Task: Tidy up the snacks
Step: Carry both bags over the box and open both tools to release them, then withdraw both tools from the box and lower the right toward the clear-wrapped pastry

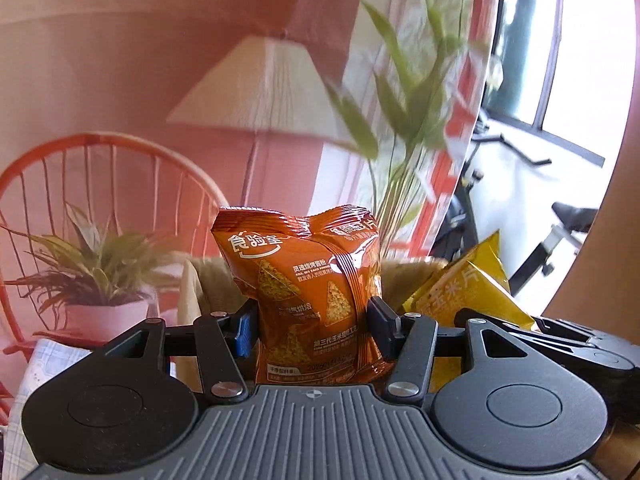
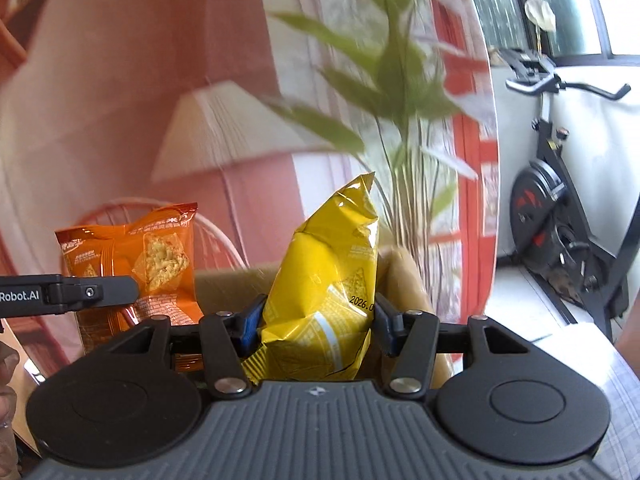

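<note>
While each tool is clamped on an upright bag, the orange bag (image 1: 316,300) in the left tool (image 1: 312,326) and the yellow bag (image 2: 324,300) in the right tool (image 2: 318,326) are carried side by side, just before the cloth-lined basket (image 1: 208,284).

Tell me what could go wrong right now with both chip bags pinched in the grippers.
1. The left gripper squeezes the orange chip bag at its middle, so the chips inside may get crushed.
2. The right gripper holds the yellow chip bag low while its top leans, so it might slip or twist.
3. The two bags sit close together above the tan basket and could bump when lowered.
</note>
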Demonstrator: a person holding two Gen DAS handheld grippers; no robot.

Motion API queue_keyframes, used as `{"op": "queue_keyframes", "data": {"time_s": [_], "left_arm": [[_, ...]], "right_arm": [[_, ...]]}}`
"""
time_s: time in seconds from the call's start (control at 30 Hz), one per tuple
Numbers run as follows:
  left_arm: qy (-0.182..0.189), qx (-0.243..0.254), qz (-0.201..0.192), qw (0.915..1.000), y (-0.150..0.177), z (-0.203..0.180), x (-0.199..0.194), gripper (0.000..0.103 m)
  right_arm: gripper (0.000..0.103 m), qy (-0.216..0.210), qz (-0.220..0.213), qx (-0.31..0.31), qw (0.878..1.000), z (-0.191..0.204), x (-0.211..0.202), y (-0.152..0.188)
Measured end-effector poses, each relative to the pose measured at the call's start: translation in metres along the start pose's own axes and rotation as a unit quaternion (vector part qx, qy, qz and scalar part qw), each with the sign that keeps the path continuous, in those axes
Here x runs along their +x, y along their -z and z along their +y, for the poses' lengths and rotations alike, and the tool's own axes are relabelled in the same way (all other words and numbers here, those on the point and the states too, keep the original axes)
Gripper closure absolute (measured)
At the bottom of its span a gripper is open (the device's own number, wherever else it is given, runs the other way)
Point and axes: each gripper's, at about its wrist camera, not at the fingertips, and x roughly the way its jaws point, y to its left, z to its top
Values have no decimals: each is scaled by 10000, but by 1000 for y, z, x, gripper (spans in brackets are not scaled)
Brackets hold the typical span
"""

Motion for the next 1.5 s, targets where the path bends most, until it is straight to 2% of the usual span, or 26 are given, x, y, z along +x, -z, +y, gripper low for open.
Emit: {"op": "queue_keyframes", "data": {"time_s": [0.23,0.3,0.33,0.37,0.43,0.53,0.67,0.93,1.07,1.13,1.23,1.5], "left_arm": [[115,-2,405,9991,7,5,17,42],[281,130,491,9983,7,3,20,39],[273,218,492,9982,9,2,19,34],[198,294,451,9984,10,2,17,26],[105,287,355,9989,11,4,10,22],[206,144,322,9992,7,7,4,22],[146,166,129,9997,7,8,-17,22],[256,246,-186,9992,20,16,-72,22],[415,174,-222,9987,35,22,-93,22],[534,164,-265,9981,45,26,-101,18],[499,198,-316,9981,63,30,-110,17],[485,-117,-25,9988,108,44,-112,17]], "right_arm": [[46,-19,314,-112,9994,4,18,14],[43,26,425,-120,9990,4,22,16],[42,69,461,-166,9988,6,23,18],[37,76,463,-235,9986,8,21,19],[28,77,405,-386,9984,12,18,22],[27,14,361,-378,9986,13,10,22],[27,-135,225,-398,9989,16,-10,21],[27,-470,-44,-490,9977,12,-72,36],[27,-485,-115,-459,9977,3,-100,50],[27,-430,-128,-511,9977,-1,-110,60],[27,-309,-82,-554,9980,-5,-120,77],[27,-39,259,-580,9980,-11,-129,132]]}}
